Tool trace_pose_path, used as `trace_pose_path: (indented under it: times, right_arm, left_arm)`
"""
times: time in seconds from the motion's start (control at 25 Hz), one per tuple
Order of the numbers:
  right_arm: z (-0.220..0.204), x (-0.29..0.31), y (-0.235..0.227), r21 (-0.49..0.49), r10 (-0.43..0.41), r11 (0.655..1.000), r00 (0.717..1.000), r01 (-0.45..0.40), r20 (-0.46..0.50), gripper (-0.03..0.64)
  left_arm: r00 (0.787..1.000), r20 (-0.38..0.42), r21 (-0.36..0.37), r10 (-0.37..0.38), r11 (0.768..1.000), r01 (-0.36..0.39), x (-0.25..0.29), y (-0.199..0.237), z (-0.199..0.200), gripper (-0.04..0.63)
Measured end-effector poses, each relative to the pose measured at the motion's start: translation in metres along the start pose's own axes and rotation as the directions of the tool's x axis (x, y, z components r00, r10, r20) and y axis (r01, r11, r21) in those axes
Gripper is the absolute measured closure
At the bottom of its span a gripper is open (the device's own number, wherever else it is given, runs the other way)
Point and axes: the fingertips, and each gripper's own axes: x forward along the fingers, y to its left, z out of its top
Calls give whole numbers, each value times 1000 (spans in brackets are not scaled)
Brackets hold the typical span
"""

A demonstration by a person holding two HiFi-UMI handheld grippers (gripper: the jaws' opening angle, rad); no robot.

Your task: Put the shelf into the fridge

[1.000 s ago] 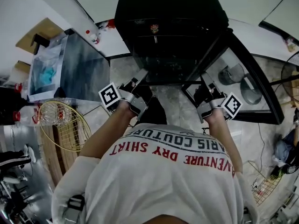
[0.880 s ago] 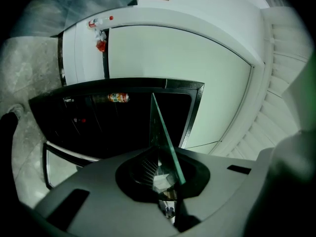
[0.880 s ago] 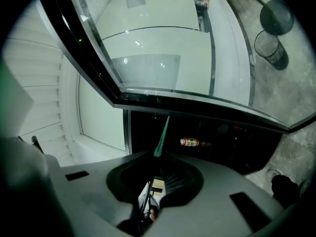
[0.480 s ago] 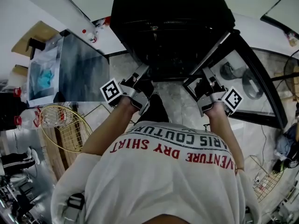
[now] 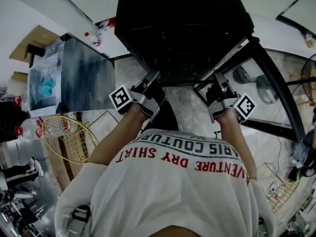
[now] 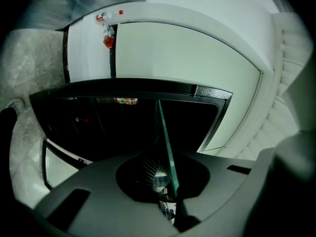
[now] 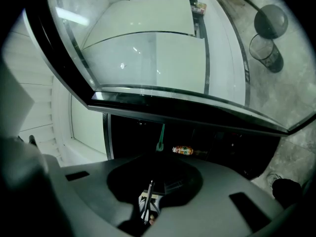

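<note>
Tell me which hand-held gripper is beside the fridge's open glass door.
The right hand-held gripper, clamping the glass shelf beside the open door; the left hand-held gripper holds the opposite edge.

The fridge (image 5: pixel 182 28) opening gapes dark and wide just ahead of both grippers, with the clamped glass shelf (image 6: pixel 165 137) pointing in. The open glass door (image 5: pixel 269 88) hems in the right gripper (image 5: pixel 218 83). Bare floor (image 5: pixel 126 68) separates the left gripper (image 5: pixel 149 83) from a grey cabinet (image 5: pixel 84 75). A bottle (image 7: pixel 183 150) lies deep inside.
</note>
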Motion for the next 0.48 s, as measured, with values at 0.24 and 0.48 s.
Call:
trace_pose_path:
  times: [0.24,0.48]
  right_arm:
    - [1,4,-3,-4,-10,1000,1000,10,10,577]
    - [0,12,-7,-12,-6,1000,1000,6,7,575]
  left_arm:
    - [1000,14,-17,5,1000,-5,2,5,3,557]
    - [999,38,-31,-4,1000,6,5,7,7,555]
